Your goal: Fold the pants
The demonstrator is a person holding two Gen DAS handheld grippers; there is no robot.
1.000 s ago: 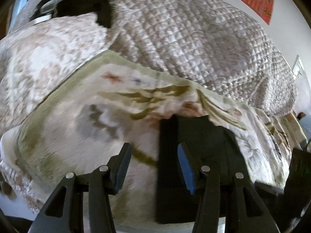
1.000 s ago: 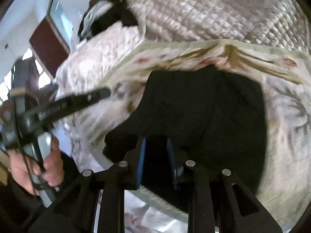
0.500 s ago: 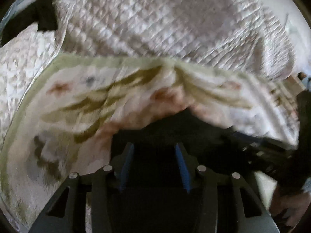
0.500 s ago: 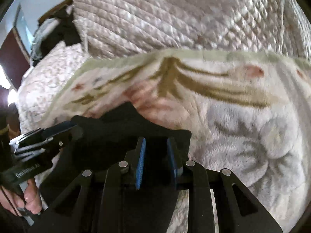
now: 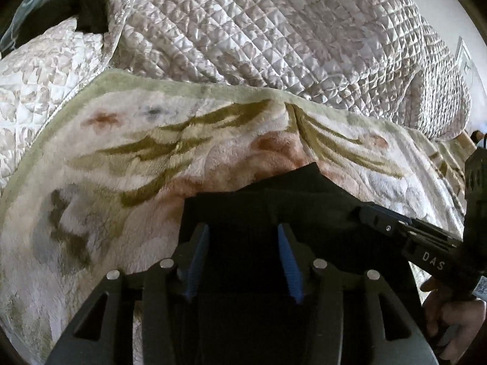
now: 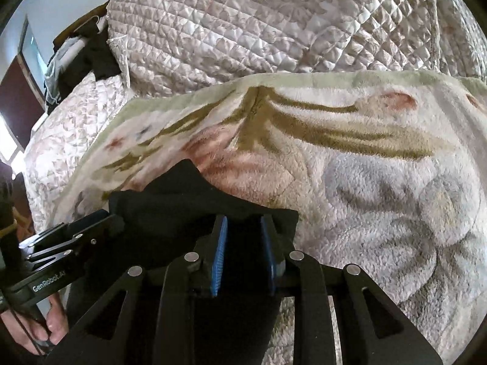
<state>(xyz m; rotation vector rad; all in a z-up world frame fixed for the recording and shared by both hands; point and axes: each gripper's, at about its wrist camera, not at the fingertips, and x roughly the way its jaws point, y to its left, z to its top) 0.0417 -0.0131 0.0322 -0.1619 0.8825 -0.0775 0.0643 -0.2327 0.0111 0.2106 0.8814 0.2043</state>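
Observation:
Black pants [image 5: 274,188] lie folded on a floral fleece blanket [image 5: 137,158], their far edge bunched into a small peak. My left gripper [image 5: 243,228] hangs over the pants' left part. Its jaws are opening, with cloth below them and the blue pads [image 5: 199,252] clear of it. In the right wrist view the pants [image 6: 182,194] end just right of my right gripper [image 6: 243,219]. That gripper's narrow gap is filled with black cloth, and it looks shut on the pants' edge. Each view shows the other gripper at a corner of the pants: right gripper [image 5: 363,211], left gripper [image 6: 117,220].
A bulky quilted bedspread [image 5: 274,30] rises behind the blanket [image 6: 365,182]. Dark clothes [image 5: 88,9] lie at the far left by the pillow. A hand [image 5: 450,322] holds the right tool, and fingers [image 6: 45,328] hold the left one. The blanket spreads wide to the right.
Both grippers have swung right and lower. The left one came off bare blanket and now stands over the pants. The pants' right edge now sits at the right gripper.

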